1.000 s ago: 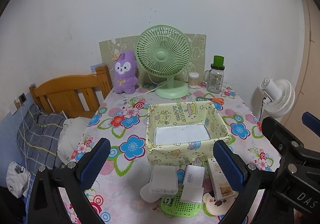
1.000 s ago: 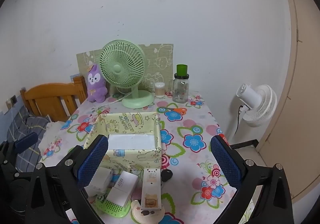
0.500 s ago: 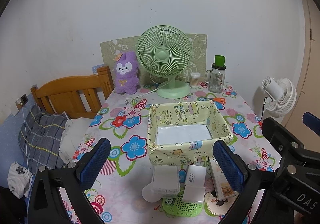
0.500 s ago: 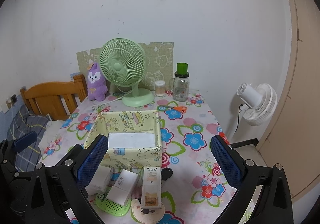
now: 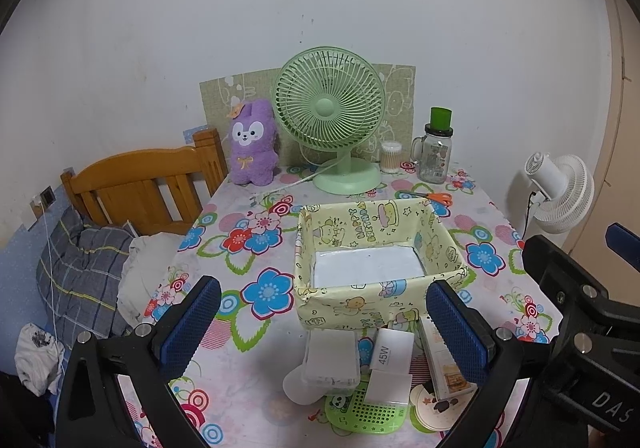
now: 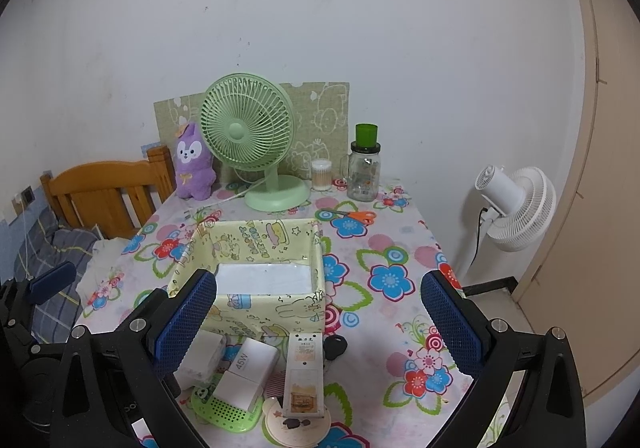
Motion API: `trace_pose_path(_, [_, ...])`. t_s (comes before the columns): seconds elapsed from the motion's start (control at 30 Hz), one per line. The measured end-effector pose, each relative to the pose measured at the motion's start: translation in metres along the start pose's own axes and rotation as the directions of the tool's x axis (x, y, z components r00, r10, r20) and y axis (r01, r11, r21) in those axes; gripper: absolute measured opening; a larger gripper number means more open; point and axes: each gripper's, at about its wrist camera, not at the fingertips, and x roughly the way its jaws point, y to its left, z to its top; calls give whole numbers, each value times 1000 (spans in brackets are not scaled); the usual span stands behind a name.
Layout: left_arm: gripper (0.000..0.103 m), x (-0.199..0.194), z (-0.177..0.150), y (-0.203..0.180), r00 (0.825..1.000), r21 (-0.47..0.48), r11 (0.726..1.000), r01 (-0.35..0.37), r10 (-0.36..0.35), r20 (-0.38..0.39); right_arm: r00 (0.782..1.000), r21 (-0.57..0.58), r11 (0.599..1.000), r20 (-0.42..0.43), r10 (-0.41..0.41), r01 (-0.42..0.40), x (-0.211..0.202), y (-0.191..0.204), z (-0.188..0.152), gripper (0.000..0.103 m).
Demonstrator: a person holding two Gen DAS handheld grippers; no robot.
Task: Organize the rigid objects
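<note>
Both the left gripper (image 5: 320, 332) and right gripper (image 6: 320, 322) hover with fingers apart, empty. Small boxes (image 5: 390, 354) overlap between them, before the basket (image 5: 376, 308); grasping one risks dragging neighbours.

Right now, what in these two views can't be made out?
- Dark thing beside the long white box: half hidden, right view.
- Round card: mostly covered by that box, both views.
- Green grid tray: under the white boxes.
- Jar label: too small.
- Left claw handle: cut off by the bottom edge.
</note>
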Motion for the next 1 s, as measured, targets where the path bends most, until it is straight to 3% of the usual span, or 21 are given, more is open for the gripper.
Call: trace_pose_path(1.0, [103,21,-14,4,999,-24,999,29,-29,-19,1000,-4,1000,-21,8,-8,20,6,-10,103])
